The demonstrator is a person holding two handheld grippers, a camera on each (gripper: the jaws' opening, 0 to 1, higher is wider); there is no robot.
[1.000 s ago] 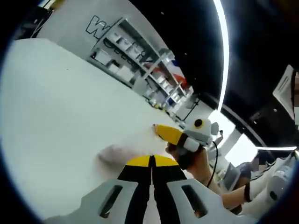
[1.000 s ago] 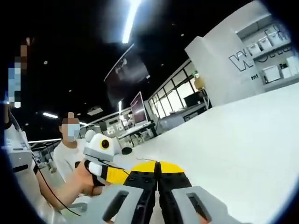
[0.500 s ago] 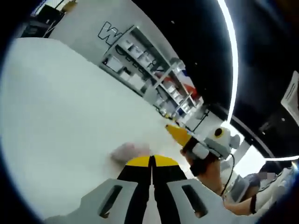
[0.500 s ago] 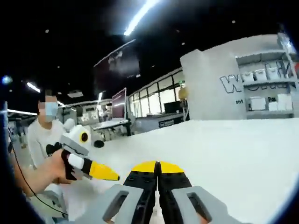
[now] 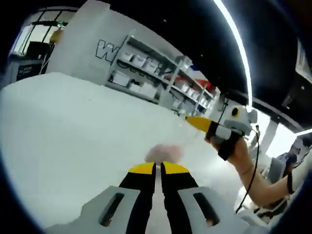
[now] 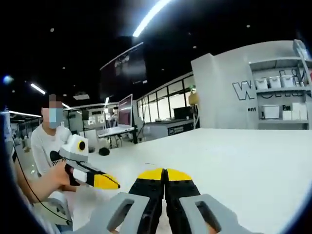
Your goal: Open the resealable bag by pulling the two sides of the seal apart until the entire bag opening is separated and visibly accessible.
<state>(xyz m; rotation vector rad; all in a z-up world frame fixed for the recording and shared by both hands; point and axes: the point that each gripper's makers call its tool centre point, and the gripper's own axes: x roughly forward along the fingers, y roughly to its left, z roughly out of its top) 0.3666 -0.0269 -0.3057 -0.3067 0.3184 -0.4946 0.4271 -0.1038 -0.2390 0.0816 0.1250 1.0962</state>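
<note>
Left gripper [image 5: 158,169]: yellow-tipped jaws drawn together, only a thin slit between. Unable to tell whether any film is caught in that slit.

Resealable bag [image 5: 163,153]: taken to be the blurred, pale pinkish patch just beyond the left gripper's tips, over the white table [image 5: 73,126]. Too smeared to make out seal, edges or contents. Contact with the tips not confirmed.

Right gripper [image 6: 164,174]: jaws likewise closed on each other, nothing seen between them. Held in a hand [image 5: 236,148], raised off to the right of the left gripper and well apart from it, clear of the bag.

Shelving [image 5: 146,73] with bins far beyond the left gripper; of no bearing on the task.

Handling, as judged: thin, soft, very light film, likely slick and prone to slide or lift with the jaws instead of parting. No stiffness to push against. Best hold judged to be on the two free lips above the seal strip, one per gripper, near the middle of the opening, pinching one layer only. Risk of nipping both layers together, or of tearing if pulled from a corner.
</note>
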